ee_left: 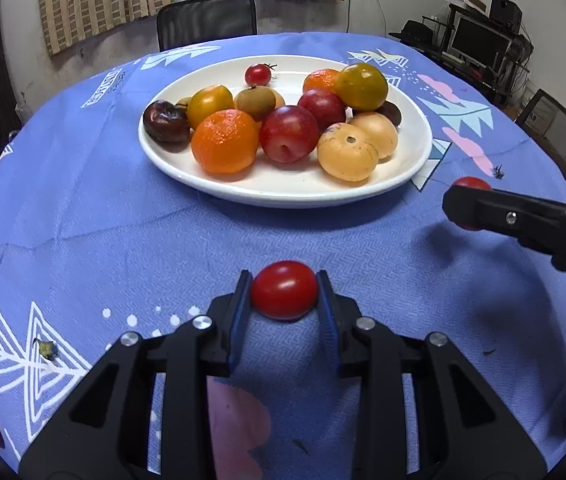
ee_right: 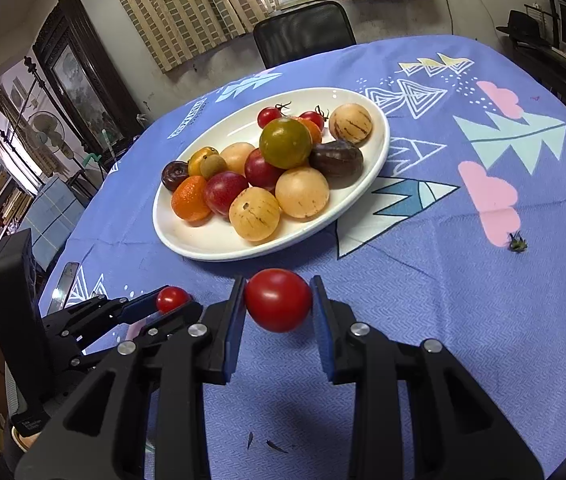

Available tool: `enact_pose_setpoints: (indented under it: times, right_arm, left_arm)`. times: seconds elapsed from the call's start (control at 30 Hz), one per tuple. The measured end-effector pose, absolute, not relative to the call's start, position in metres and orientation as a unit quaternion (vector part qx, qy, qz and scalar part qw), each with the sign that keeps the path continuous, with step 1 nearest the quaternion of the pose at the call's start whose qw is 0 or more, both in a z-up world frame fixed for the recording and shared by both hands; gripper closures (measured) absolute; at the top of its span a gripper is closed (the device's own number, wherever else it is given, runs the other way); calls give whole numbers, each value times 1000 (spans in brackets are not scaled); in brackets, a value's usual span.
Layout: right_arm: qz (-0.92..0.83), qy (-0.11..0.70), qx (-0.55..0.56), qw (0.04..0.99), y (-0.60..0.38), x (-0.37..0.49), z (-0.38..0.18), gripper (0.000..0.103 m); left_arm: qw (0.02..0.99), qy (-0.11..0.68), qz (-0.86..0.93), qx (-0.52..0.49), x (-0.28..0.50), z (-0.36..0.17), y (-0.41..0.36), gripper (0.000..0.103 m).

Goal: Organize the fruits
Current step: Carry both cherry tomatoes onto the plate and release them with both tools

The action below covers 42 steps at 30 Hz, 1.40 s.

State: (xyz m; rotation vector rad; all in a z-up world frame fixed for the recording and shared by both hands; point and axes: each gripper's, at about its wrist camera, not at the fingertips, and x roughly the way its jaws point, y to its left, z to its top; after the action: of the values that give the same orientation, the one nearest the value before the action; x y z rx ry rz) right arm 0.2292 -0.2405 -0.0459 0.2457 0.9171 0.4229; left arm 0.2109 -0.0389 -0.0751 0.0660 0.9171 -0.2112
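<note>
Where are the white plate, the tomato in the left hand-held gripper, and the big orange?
White plate [ee_left: 283, 196]: left wrist view, near rim.
Tomato [ee_left: 284, 295]: left wrist view, middle.
Orange [ee_left: 225, 141]: left wrist view, middle.

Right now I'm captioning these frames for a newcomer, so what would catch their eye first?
Each gripper grips a red cherry tomato above the blue tablecloth: the left gripper holds one, the right gripper another. Beyond them, mid-table, a white oval plate is heaped with oranges, plums and pale yellow fruits.
</note>
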Motion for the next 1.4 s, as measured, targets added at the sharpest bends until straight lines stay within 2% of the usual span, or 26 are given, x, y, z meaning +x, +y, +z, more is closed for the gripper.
enact_pose_setpoints:
  times: [0.57, 0.97, 1.1, 1.4]
  right_arm:
    - [209, 437, 116, 867, -237, 227, -45, 71]
    - [229, 434, 109, 865, -230, 221, -42, 71]
    - [245, 408, 104, 873, -226, 216, -34, 71]
    - [213, 366, 88, 902, -221, 255, -1, 71]
  left_arm:
    - [890, 441, -116, 6, 201, -72, -33, 71]
    - [906, 399, -139, -21, 186, -38, -20, 71]
    - [907, 393, -148, -29, 184, -27, -13, 71]
    - [921, 359, -150, -29, 244, 18, 1, 71]
